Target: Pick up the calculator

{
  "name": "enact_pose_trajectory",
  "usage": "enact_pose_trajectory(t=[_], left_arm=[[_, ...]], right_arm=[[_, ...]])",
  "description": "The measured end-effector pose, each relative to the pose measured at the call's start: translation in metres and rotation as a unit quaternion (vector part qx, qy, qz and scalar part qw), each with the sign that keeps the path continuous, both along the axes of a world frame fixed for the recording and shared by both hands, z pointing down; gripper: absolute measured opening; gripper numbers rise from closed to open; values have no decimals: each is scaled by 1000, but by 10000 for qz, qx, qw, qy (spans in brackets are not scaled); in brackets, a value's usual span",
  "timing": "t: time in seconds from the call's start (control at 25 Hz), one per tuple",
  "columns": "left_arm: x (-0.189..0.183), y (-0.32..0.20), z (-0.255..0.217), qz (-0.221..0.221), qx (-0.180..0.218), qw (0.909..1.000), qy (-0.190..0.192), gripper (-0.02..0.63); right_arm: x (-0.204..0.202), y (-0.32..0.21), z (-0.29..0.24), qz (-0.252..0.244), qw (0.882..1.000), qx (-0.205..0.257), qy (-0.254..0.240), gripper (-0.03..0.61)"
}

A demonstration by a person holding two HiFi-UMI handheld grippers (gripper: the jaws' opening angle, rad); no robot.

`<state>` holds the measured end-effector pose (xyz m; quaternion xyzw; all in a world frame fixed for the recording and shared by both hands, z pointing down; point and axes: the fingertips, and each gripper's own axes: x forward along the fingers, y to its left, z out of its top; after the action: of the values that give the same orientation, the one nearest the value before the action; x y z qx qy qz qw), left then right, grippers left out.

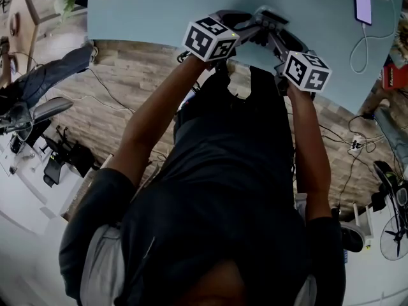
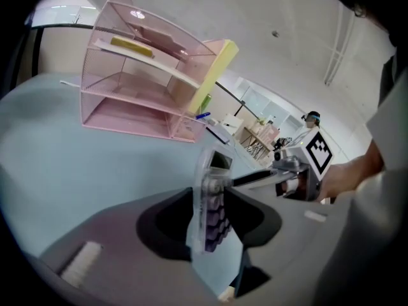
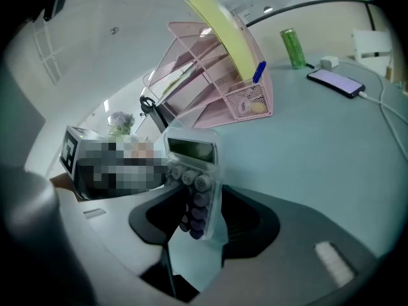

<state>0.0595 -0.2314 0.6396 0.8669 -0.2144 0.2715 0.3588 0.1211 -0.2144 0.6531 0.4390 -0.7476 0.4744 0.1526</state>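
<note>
Calculator (image 3: 191,164): clamped upright between jaws of left hand-held gripper (image 2: 210,225) and, from opposite side, jaws of right hand-held gripper (image 3: 203,225). Positioned over pale-blue bench (image 3: 319,152); in right gripper view, pink desk organizer (image 3: 217,81) at 12 o'clock, phone (image 3: 336,81) at 2 o'clock.

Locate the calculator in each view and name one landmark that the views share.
Head view: calculator at top centre, mostly hidden.
Left gripper view: lower centre, edge-on between the jaws.
Right gripper view: centre, upright between the jaws.
Shared landmark: pink organizer, behind the calculator in both gripper views.
</note>
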Motion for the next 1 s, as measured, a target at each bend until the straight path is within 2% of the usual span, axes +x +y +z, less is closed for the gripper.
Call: enact_pose_trajectory(t=[0.52,1.0], left_arm=[[-10,-7,-45,-205,396,9986,277,196],[-25,-19,-110,-327,909,9927,718,196]], right_arm=[[-7,-13,-54,-36,9972,679,316,170],[-22,-27,-122,-83,9882,1439,513,170]])
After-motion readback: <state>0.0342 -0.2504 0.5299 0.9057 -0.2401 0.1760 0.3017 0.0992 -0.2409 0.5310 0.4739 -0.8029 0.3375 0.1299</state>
